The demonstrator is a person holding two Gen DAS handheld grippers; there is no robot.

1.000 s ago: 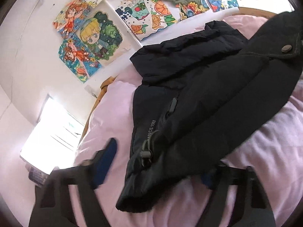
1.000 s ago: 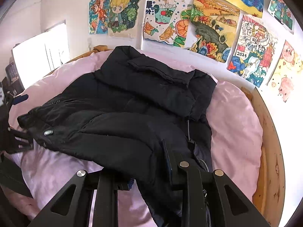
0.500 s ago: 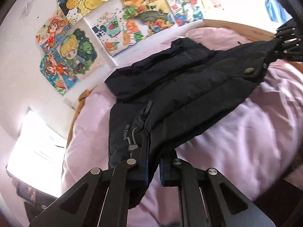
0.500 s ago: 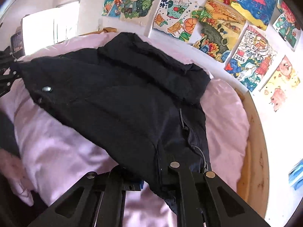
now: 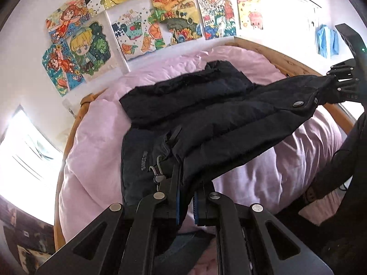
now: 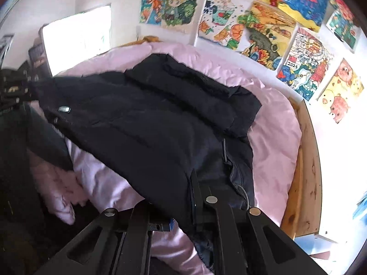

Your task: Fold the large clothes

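Note:
A black padded jacket [image 5: 206, 119] lies on a pink duvet [image 5: 96, 142], collar towards the wall. My left gripper [image 5: 185, 202] is shut on the jacket's near edge, beside a zip pull and drawcord. One front panel with a metal snap [image 5: 297, 103] is lifted off the bed and stretched to my right gripper [image 5: 341, 84] at the far right. In the right wrist view the jacket [image 6: 149, 123] fills the middle, and my right gripper [image 6: 183, 210] is shut on its near edge. The left gripper [image 6: 13, 91] shows dimly at the far left, holding the other end.
A wooden bed frame [image 6: 307, 160] rims the duvet [image 6: 270, 133]. Coloured drawings [image 5: 174, 20] cover the wall behind. A bright window [image 5: 25, 151] is on the left. A person's dark sleeve [image 5: 339, 171] crosses the right of the left wrist view, and a blue cloth [image 5: 325, 41] hangs on the wall.
Both grippers have shut on the jacket's edge and risen. The front panel has come up off the duvet and now hangs taut between them.

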